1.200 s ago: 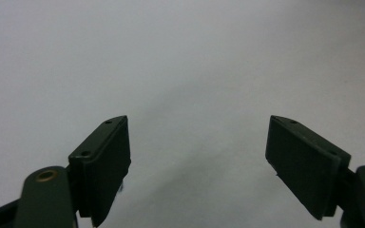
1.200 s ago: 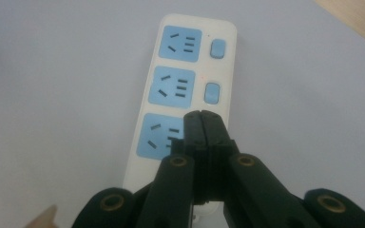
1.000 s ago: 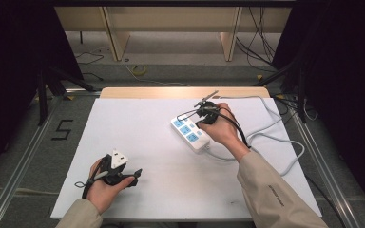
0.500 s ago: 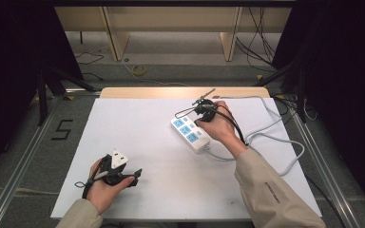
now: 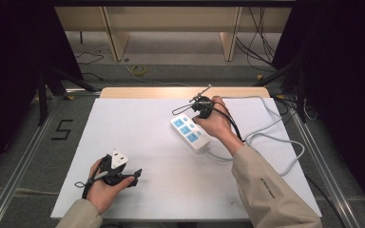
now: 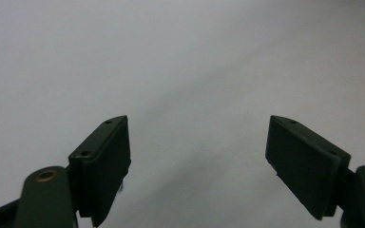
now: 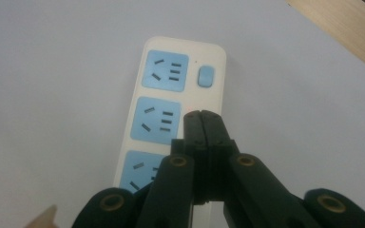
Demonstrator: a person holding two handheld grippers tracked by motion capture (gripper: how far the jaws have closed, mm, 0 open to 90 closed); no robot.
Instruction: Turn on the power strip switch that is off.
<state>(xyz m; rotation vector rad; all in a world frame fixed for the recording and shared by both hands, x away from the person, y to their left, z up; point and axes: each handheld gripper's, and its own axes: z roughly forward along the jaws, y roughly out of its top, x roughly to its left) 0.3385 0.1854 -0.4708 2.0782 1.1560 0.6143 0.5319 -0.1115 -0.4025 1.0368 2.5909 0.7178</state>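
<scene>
The power strip [image 5: 190, 133] is lying slantwise right of centre in the high view, on the white tabletop [image 5: 152, 142]. The right tongs [image 7: 202, 115] are pressing together, gripping nothing, tips hovering over the strip's edge beside the middle socket. At lower left, the left tongs [image 6: 197, 161] are gaping wide, holding nothing.

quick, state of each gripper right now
left gripper: open, nothing between its jaws, over the white table.
right gripper: shut, holding nothing, tips over the power strip.
</scene>
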